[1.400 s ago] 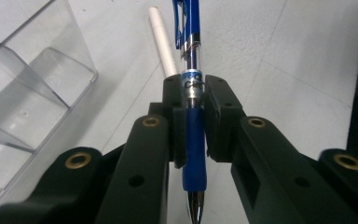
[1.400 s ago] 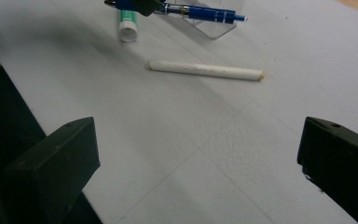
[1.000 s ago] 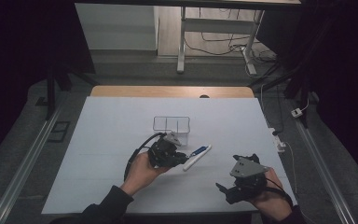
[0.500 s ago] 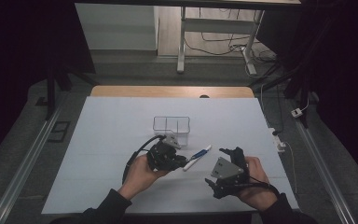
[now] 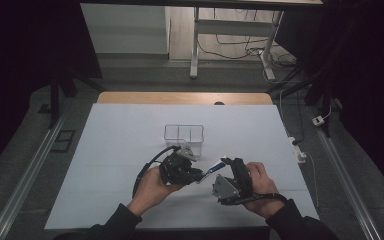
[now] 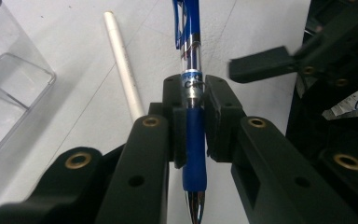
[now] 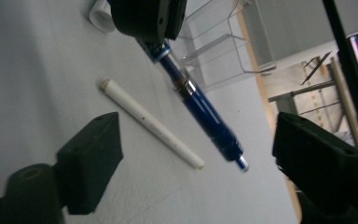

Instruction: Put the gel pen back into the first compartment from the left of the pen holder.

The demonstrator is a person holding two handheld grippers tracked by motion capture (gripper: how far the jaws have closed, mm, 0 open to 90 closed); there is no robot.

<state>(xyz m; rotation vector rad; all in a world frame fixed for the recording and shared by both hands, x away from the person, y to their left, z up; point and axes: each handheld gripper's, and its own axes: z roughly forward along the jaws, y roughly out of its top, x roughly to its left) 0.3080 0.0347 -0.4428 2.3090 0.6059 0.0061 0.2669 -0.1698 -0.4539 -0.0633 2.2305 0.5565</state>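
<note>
Left gripper [image 6: 193, 116] clamped on a blue pen [image 6: 192, 93] held level above the counter [image 5: 130, 135], right gripper [image 7: 196, 172] angled toward its tip, jaws apart and just been closing, pen between them untouched

Right tongs [image 7: 196, 168] apart, closing; blue pen [image 7: 200, 107] held aloft by left tongs [image 7: 147, 21]; white stick [image 7: 151, 123] on surface [image 7: 37, 84].

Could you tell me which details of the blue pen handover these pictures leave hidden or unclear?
- Blue pen: in the left gripper view its grip section is covered by the left tongs; its top is cut off by the frame edge.
- White stick: its near end passes behind those tongs.
- Right tongs: in the high view, too small to judge their opening.
</note>
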